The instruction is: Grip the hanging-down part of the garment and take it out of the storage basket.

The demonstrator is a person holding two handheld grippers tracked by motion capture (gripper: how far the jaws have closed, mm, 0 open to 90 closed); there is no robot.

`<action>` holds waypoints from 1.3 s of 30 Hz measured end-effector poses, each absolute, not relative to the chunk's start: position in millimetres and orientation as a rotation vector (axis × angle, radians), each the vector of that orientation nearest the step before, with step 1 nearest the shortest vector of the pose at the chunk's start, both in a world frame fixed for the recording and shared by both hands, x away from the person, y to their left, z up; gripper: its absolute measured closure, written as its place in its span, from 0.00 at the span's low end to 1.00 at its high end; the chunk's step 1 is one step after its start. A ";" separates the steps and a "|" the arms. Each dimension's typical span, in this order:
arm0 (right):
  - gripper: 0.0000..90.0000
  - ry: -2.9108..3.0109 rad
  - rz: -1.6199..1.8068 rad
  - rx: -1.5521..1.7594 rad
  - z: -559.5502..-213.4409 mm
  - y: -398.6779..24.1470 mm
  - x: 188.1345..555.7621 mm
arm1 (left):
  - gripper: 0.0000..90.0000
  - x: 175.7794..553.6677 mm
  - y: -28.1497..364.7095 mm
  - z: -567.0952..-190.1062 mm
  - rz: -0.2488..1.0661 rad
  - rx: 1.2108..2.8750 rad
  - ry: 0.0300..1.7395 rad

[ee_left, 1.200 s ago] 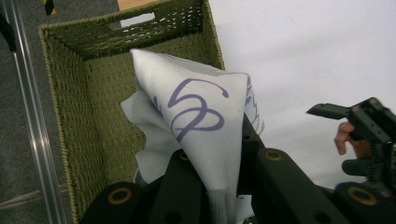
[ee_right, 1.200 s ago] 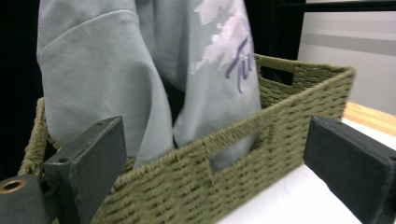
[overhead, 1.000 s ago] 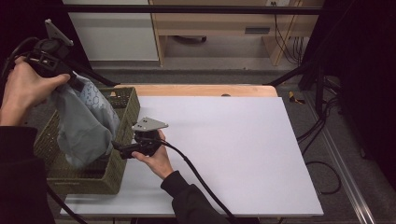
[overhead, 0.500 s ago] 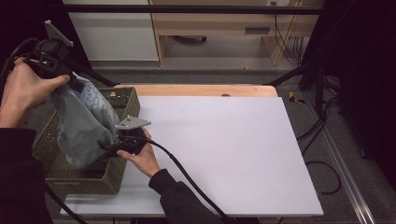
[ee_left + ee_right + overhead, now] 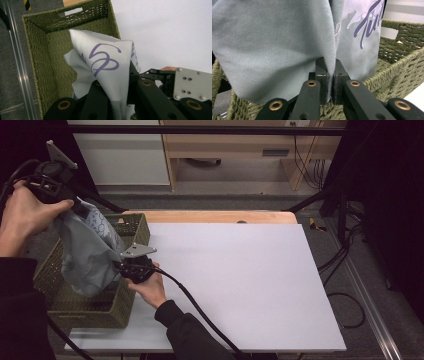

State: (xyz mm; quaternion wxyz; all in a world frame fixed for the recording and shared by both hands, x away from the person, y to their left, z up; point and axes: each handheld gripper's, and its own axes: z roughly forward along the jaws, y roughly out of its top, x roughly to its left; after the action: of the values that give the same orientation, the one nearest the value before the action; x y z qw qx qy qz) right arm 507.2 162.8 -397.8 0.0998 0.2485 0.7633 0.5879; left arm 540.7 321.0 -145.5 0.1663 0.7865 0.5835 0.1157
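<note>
A grey-blue garment (image 5: 87, 255) with purple lettering hangs over a green woven basket (image 5: 100, 312) at the table's left. My left gripper (image 5: 74, 206) is raised above the basket and shut on the garment's top; in the left gripper view the cloth (image 5: 105, 62) is pinched between the black jaws (image 5: 113, 78). My right gripper (image 5: 120, 267) is at the garment's lower right side. Its jaws have just been closing, and in the right gripper view (image 5: 331, 62) they press on a fold of the cloth (image 5: 274, 37).
The basket stands at the front left corner of the white table (image 5: 240, 280), its wall (image 5: 402, 62) just below the right gripper. A wooden strip (image 5: 210, 216) runs along the table's far edge. Cables (image 5: 195, 310) trail from both grippers.
My right gripper has moved left to the hanging garment and shut on a fold of it. The left gripper has kept still with the garment held up.
</note>
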 end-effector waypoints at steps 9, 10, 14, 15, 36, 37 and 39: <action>0.97 2.251 1.776 0.701 -380.7 141.8 503.5 | 0.93 535.8 328.6 -141.2 0.338 2.208 1.662; 0.97 2.232 1.802 0.698 -375.0 134.1 502.7 | 0.93 535.3 329.0 -141.1 0.338 2.205 1.664; 0.97 2.205 1.832 0.683 -362.6 115.2 501.0 | 0.93 534.3 329.8 -140.4 0.343 2.201 1.665; 0.97 2.198 1.834 0.680 -360.3 112.0 500.5 | 0.93 534.3 329.6 -140.4 0.345 2.201 1.665; 0.98 2.015 1.896 0.619 -300.5 51.2 483.6 | 0.93 531.1 320.4 -138.4 0.351 2.202 1.639; 0.98 2.015 1.896 0.619 -300.5 51.2 483.6 | 0.93 531.1 320.4 -138.4 0.351 2.202 1.639; 0.98 1.987 1.903 0.619 -293.6 44.2 482.1 | 0.93 530.7 319.5 -138.2 0.342 2.198 1.627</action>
State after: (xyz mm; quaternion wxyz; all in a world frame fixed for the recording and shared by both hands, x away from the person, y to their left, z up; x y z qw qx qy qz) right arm 482.1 44.2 -293.6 0.1599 0.2168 0.6955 0.6661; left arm 530.7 319.5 -138.2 0.1915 0.7829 0.5793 0.1217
